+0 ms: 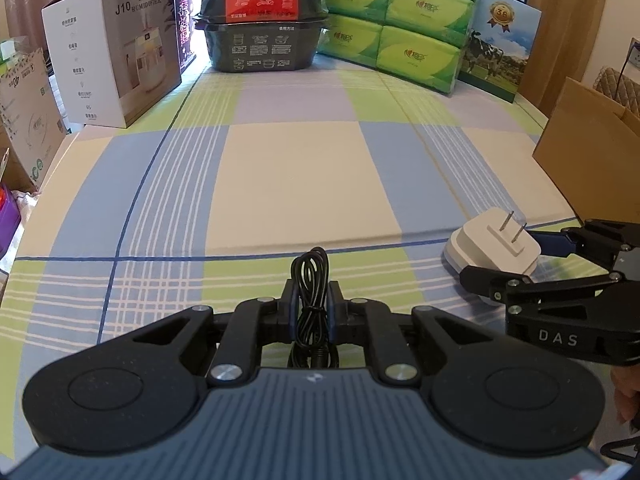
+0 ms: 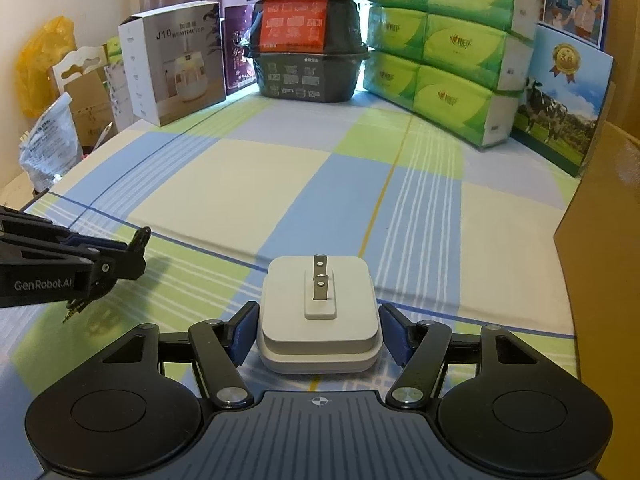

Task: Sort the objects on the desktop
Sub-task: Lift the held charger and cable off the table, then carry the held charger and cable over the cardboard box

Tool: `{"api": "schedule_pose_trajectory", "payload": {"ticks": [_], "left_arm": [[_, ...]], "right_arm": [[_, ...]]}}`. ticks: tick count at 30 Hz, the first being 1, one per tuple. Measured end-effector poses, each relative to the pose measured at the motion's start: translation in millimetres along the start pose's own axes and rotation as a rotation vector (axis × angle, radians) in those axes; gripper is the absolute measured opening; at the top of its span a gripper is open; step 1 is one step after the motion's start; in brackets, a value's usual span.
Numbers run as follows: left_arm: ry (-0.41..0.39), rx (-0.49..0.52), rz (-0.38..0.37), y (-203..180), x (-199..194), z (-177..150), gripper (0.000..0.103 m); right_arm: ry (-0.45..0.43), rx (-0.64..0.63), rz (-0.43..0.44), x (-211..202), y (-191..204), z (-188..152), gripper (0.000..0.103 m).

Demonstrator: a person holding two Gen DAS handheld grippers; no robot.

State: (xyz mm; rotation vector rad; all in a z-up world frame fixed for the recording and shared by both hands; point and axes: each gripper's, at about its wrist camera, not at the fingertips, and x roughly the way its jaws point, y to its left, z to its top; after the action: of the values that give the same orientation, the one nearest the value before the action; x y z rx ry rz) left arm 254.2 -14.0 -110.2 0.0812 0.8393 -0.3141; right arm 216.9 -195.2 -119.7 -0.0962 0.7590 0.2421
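Right wrist view: your right gripper (image 2: 318, 332) straddles the white charger (image 2: 320, 316) near the table's right edge, fingers spread, not touching | left gripper (image 1: 311, 312) pinches the black cable (image 1: 310, 280) | close squarely on the charger's sides, below the prongs.

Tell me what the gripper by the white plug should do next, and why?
Probably close. The right gripper has its jaws open on either side of the white charger plug, which sits on the checked tablecloth, not yet gripped. The left gripper already holds the black cable.
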Motion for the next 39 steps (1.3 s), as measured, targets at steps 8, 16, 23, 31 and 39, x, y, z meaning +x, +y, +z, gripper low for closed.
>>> {"api": "schedule_pose_trajectory", "payload": {"ticks": [8, 16, 23, 31, 39], "left_arm": [[0.003, 0.029, -0.015, -12, -23, -7, 0.01], [-0.021, -0.031, -0.033, -26, -58, -25, 0.01], [-0.017, -0.093, -0.058, -45, -92, -64, 0.01], [-0.029, -0.122, -0.091, -73, -129, -91, 0.01], [-0.045, -0.128, -0.117, -100, -167, -104, 0.01]], "right_arm": [[-0.009, 0.006, 0.013, -29, 10, -1, 0.062], [-0.022, 0.04, 0.01, -77, 14, -14, 0.062], [-0.037, 0.044, -0.005, -133, 20, -43, 0.062], [-0.027, 0.084, -0.053, -182, 19, -72, 0.062], [-0.031, 0.147, -0.088, -235, 6, -99, 0.062]]}}
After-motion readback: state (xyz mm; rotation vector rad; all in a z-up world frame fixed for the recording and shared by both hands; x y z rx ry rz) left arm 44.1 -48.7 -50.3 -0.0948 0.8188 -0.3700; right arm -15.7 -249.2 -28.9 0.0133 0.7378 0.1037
